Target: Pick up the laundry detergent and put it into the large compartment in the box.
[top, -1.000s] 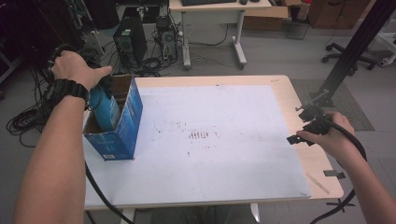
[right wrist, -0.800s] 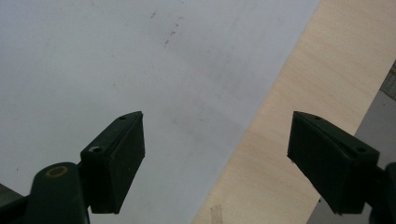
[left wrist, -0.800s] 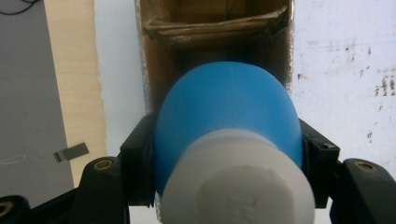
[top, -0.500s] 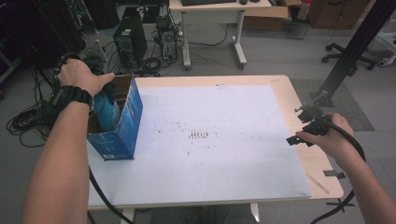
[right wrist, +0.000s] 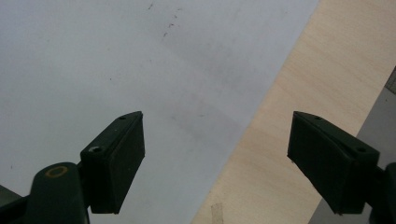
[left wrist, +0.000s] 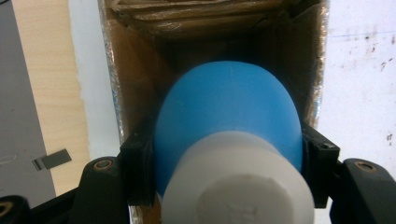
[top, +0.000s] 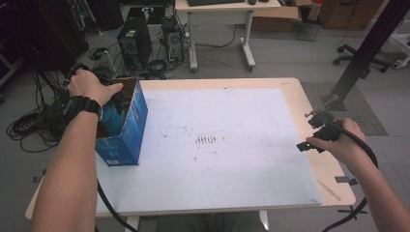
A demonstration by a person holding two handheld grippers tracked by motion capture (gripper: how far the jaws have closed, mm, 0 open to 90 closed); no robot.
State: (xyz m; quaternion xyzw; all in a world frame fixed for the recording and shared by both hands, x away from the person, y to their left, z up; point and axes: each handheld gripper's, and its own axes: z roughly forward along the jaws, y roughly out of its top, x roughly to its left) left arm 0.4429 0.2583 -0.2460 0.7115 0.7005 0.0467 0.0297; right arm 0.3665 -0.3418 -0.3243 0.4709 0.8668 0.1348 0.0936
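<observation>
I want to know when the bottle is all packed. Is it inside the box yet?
Partly. The blue bottle sits low in the open blue box, but the left gripper is shut on it, so it isn't let go yet. Releasing it is left. The right gripper hangs open with nothing in it over the table's right edge.

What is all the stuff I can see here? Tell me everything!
box: one, blue cardboard, open top, table's left side
bottle: one, blue with white cap, inside the box
sheet: one, white, smudged, covering most of the table
table: one, light wood
computer tower: one, black, on the floor behind
desk: one, behind the table
left gripper: one, black, jaws clamped on the bottle
right gripper: one, black, jaws wide apart, over the table's right edge
</observation>
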